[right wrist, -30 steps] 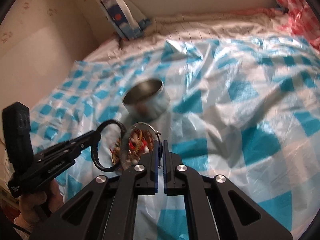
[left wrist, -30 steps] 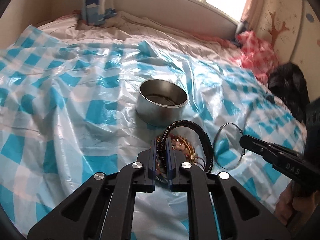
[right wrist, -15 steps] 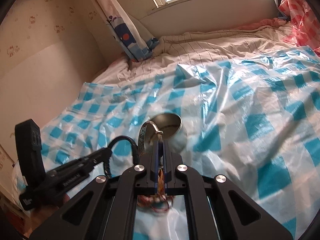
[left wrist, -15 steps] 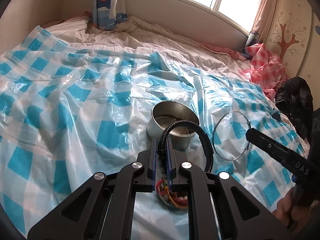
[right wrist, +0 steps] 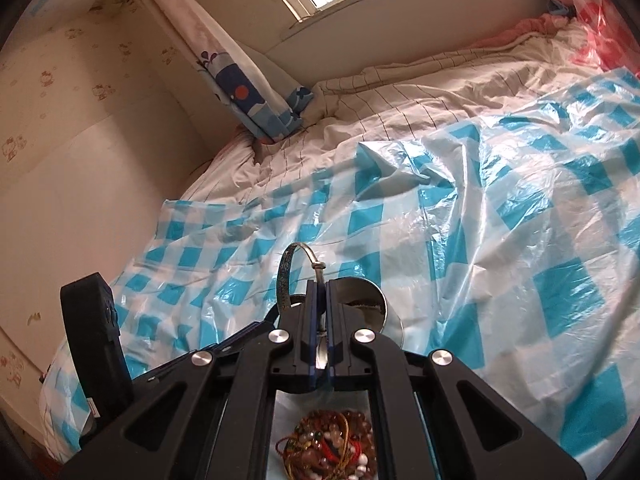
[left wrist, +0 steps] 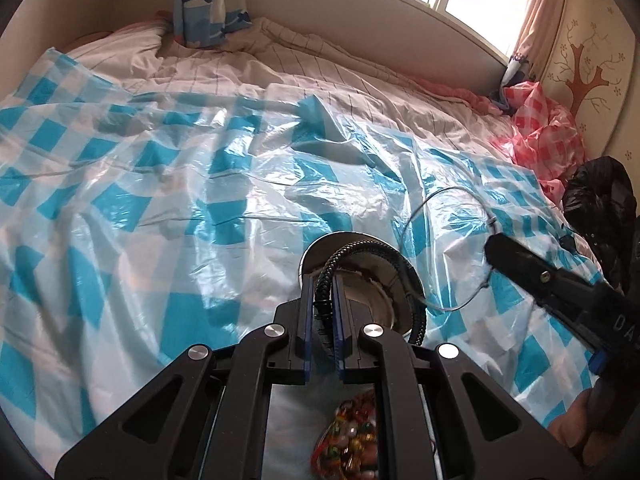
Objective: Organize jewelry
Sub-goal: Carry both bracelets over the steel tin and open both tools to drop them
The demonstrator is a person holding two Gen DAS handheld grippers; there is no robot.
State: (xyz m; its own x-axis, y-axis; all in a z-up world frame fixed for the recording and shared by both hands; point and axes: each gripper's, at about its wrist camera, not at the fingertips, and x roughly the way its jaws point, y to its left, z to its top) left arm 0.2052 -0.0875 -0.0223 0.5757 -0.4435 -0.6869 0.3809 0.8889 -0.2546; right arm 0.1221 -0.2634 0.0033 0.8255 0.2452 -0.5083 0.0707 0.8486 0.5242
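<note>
While the left wrist camera looks down over a bed draped with a blue-and-white checked plastic sheet (left wrist: 168, 184), the left gripper (left wrist: 324, 312) stands nearly closed, its blue-edged pads pinching a black braided bangle (left wrist: 362, 246) that arches up and over to the right. Just beyond the fingertips sits a round metal tin (left wrist: 394, 280), its open mouth partly hidden behind the bangle. To the right, the right gripper (left wrist: 494, 246) reaches in from the edge, pinching a thin silver hoop (left wrist: 436, 196) that hangs above the sheet beside the tin. Beneath the left gripper's frame lies a heap of coloured bead bracelets (left wrist: 352, 440).

From the right wrist camera, the right gripper (right wrist: 319, 292) is clamped tight on the silver hoop (right wrist: 302, 250), which curves up and leftward from the fingertips. The tin (right wrist: 366, 292) shows directly behind the fingertips. The left gripper's black body (right wrist: 96, 336) fills the lower left. The bead heap (right wrist: 330, 446) lies under the frame on the sheet (right wrist: 500, 220).
</note>
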